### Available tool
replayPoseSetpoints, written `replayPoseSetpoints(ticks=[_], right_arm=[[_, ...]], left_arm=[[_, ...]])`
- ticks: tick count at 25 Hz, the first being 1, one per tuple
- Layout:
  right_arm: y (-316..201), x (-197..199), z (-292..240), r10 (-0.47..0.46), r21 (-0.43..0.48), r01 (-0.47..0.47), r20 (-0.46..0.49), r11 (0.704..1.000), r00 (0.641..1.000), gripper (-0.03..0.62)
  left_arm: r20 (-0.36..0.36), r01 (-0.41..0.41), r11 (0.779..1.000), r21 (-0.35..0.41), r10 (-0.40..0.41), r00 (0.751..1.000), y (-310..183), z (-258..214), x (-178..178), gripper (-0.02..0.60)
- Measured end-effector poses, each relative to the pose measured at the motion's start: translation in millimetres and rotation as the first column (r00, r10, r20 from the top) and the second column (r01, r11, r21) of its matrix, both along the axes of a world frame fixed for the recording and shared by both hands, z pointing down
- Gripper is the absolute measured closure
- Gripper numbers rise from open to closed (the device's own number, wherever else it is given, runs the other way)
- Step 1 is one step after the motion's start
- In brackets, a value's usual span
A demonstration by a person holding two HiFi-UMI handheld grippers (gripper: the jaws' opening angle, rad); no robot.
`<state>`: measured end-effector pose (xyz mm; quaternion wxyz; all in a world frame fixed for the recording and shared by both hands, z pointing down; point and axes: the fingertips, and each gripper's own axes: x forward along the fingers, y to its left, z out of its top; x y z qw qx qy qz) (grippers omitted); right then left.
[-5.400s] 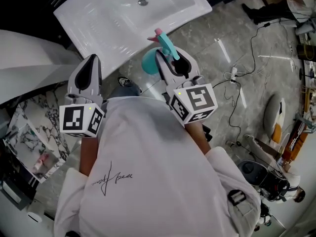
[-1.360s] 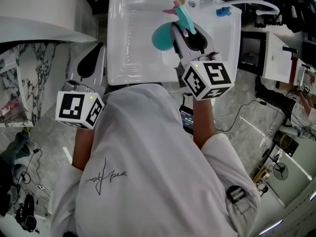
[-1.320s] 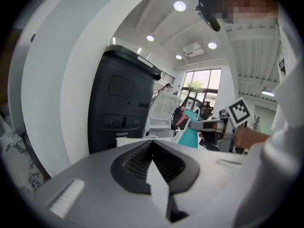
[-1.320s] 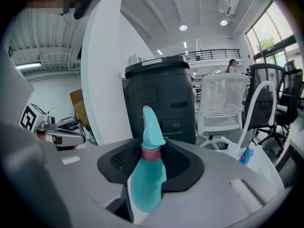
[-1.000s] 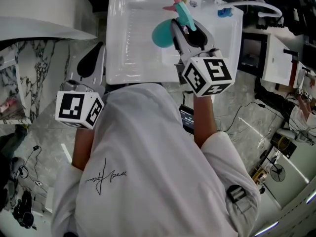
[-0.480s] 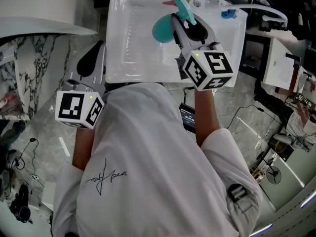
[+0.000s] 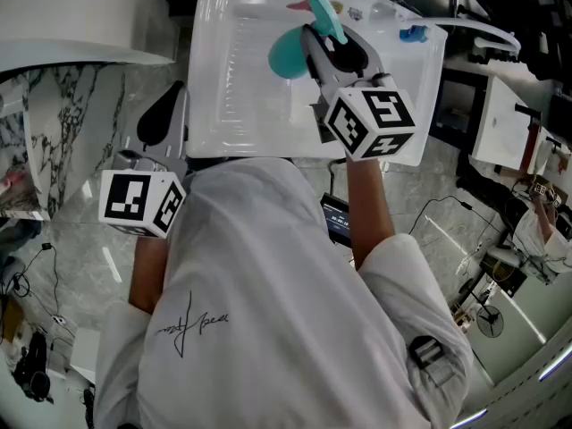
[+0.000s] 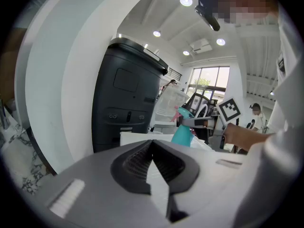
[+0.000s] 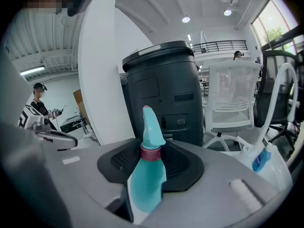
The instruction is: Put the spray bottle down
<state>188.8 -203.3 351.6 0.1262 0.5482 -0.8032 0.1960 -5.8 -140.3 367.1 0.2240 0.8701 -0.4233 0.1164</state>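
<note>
A teal spray bottle [image 7: 286, 54] with a pink collar and trigger hangs upright over the white basin [image 7: 232, 88]. My right gripper [image 7: 320, 45] is shut on the bottle's neck and upper body. In the right gripper view the bottle [image 9: 146, 186] stands between the black pads of the right gripper [image 9: 149, 163], its nozzle pointing up. My left gripper [image 7: 164, 119] hangs at the basin's near left edge, shut and empty. In the left gripper view the left gripper [image 8: 152, 145] has its pads meeting, and the bottle [image 8: 182, 132] shows beyond at the right.
A small blue item [image 7: 413, 34] and a curved white tube [image 7: 487, 32] sit at the basin's far right. A black bin-like unit [image 9: 161, 96] and a white chair [image 9: 230, 101] stand beyond. Cables and equipment [image 7: 492, 275] crowd the floor at right. A large white curved body [image 7: 71, 16] lies at left.
My right gripper has carried the bottle a little farther over the basin, up and left in the head view. The left gripper has stayed where it was.
</note>
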Motion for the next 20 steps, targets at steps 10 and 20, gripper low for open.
replayPoseSetpoints(ticks=[10, 20], right_arm=[[-15, 2, 10, -0.015, -0.016, 0.015, 0.0, 1.0, 1.0, 0.464], [-31, -6, 16, -0.042, -0.019, 0.042, 0.019, 0.999, 0.999, 0.464]], left_arm=[[0.003, 0.007, 1.0, -0.006, -0.007, 1.0, -1, 1, 4, 0.575], [-0.015, 0.034, 0.999, -0.031, -0.035, 0.999, -1, 2, 0, 0.575]])
